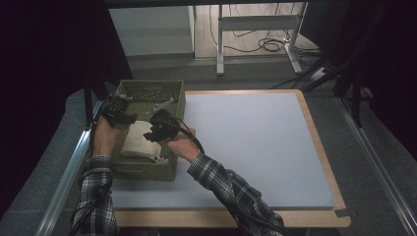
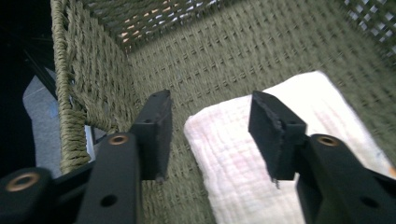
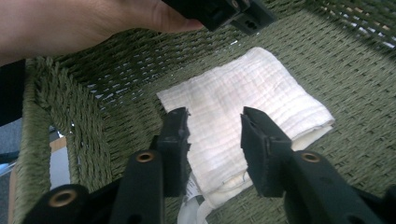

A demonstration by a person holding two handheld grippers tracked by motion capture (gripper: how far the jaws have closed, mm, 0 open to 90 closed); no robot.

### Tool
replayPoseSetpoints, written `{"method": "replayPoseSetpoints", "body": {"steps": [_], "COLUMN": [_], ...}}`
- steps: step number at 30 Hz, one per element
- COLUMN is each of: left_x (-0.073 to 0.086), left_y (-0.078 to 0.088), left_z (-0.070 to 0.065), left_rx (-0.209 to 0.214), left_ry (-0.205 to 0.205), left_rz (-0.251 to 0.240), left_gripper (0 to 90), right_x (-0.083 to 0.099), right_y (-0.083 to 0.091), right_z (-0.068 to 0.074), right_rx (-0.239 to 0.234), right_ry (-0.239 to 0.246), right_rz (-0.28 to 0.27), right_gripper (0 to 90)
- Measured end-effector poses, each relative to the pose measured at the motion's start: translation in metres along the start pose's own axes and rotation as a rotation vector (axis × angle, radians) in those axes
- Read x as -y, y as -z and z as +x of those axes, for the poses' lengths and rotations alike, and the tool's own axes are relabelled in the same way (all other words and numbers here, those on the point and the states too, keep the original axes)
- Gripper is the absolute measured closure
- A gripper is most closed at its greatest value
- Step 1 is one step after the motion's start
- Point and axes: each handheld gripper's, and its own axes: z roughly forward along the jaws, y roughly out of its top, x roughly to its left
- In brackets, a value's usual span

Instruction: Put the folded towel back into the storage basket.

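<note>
Both sets of tongs, left gripper [image 2: 210, 135] and right gripper [image 3: 212, 149], part-open and empty; I read the folded cloth [image 3: 243, 107] as released flat in the basket [image 1: 174, 93], though contact is hard to judge.

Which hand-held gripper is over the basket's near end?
The right hand-held gripper, above the folded cloth's near end; the left hand-held gripper sits farther back by the basket's left wall.

My work table [image 1: 255, 147], a pale grey-blue top edged in light wood, carries a green woven basket [image 1: 147, 169] at its near-left corner. The basket sits directly on the surface, its left side at the table's left edge.
</note>
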Motion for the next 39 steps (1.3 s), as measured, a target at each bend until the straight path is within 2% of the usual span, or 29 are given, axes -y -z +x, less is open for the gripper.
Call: {"method": "replayPoseSetpoints", "body": {"steps": [3,8,14,16,18,25,30,39], "left_x": [0.002,0.006,0.013,0.016,0.019,0.025,0.028,0.027], "left_y": [0.003,0.009,0.016,0.018,0.02,0.025,0.028,0.039], "left_z": [-0.003,-0.006,-0.003,-0.001,-0.001,-0.006,-0.01,-0.027], "left_rx": [0.029,0.038,0.085,0.129,0.155,0.164,0.211,0.245], "left_ry": [0.018,0.043,0.132,0.174,0.197,0.198,0.225,0.192], "left_rz": [-0.022,-0.05,-0.104,-0.138,-0.153,-0.169,-0.193,-0.217], "left_gripper": [39.3,29.8,21.5,20.2,18.4,12.5,11.1,7.6], "right_x": [0.004,0.01,0.015,0.017,0.019,0.03,0.04,0.056], "right_y": [0.005,0.014,0.027,0.031,0.036,0.053,0.066,0.087], "right_z": [-0.002,-0.007,-0.011,-0.011,-0.012,-0.019,-0.025,-0.032], "right_rx": [-0.006,-0.009,-0.001,0.001,0.007,0.026,0.035,0.04], "right_ry": [0.023,0.045,0.059,0.062,0.066,0.064,0.039,0.03], "right_rz": [-0.032,-0.077,-0.106,-0.108,-0.115,-0.125,-0.135,-0.141], "right_gripper": [52.9,42.8,34.1,32.2,30.6,25.6,22.6,18.8]}}
